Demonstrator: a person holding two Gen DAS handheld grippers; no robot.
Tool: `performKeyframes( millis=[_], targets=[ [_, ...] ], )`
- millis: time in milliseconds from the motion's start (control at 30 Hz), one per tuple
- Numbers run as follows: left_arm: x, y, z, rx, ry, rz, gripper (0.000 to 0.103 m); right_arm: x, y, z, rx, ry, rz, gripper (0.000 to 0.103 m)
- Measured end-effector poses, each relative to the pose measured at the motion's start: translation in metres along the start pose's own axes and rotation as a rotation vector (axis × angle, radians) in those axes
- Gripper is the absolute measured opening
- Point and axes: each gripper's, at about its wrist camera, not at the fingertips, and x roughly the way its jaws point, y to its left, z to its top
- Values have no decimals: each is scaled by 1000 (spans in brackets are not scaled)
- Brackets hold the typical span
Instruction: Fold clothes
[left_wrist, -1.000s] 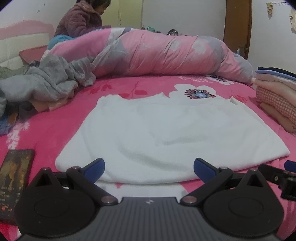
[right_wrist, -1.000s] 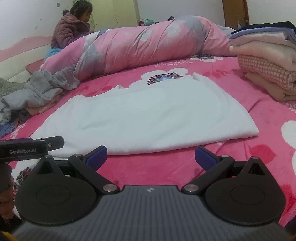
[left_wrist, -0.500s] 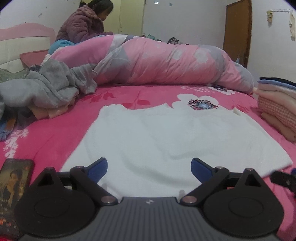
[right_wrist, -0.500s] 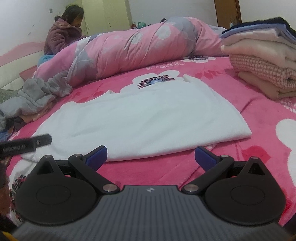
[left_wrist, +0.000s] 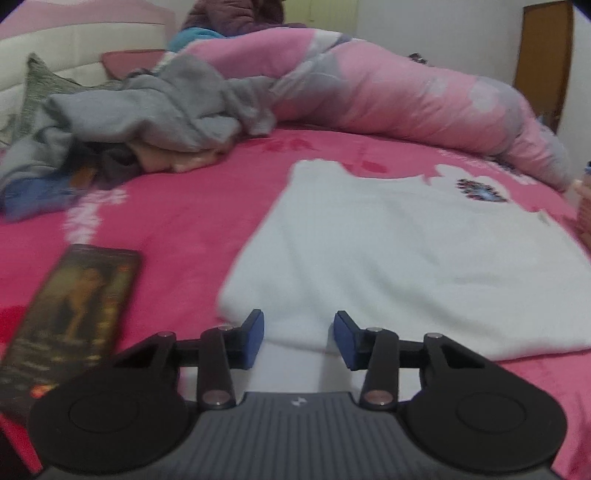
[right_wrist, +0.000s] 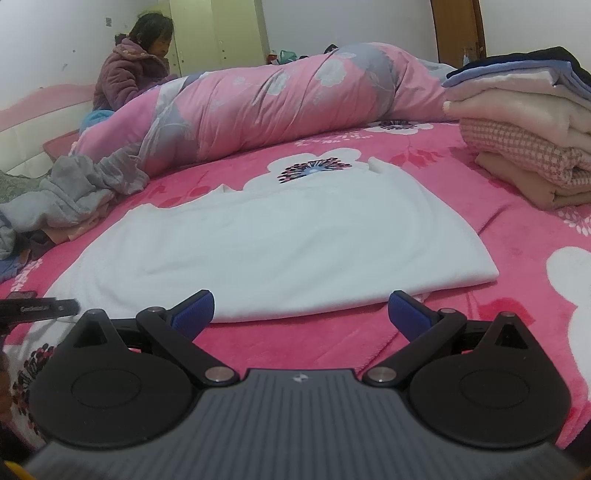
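On the pink floral bed (right_wrist: 480, 229) the white garment (right_wrist: 288, 236) lies flat in a broad folded slab, its long axis running from 9 o'clock to 3 o'clock in the right wrist view, with what seems to be the collar edge at the far side toward 12 o'clock. To its left, at about 10 o'clock, sits a heap of grey clothes (left_wrist: 147, 107), and a phone (left_wrist: 74, 310) lies on the cover at 9 o'clock of the left tool. The left tool (left_wrist: 299, 338) tilts down at the garment's near left corner; its blue pads are closing, with the white hem lying between them, though the blur hides whether they already press on it. Behind the garment, at 12 o'clock, a rolled pink quilt (right_wrist: 288, 107) crosses the bed, and a person in a purple jacket (right_wrist: 129, 77) sits beyond it. The right tool (right_wrist: 301, 314) hangs just short of the near edge, aimed gently downward, pads wide apart and gripping nothing. At 2 o'clock stands a stack of folded clothes (right_wrist: 528, 136).
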Motion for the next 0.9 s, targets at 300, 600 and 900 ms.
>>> performKeyframes(
  millis=[300, 600, 900],
  targets=[
    [-17, -14, 11, 74, -128, -3, 43, 4, -5, -1, 23, -13, -28, 100],
    [14, -37, 15, 145, -93, -80, 44, 22, -8, 16, -30, -22, -59, 100],
    [25, -36, 8, 157, -78, -89, 50, 76, -34, 52, -99, -48, -80, 99]
  ],
)
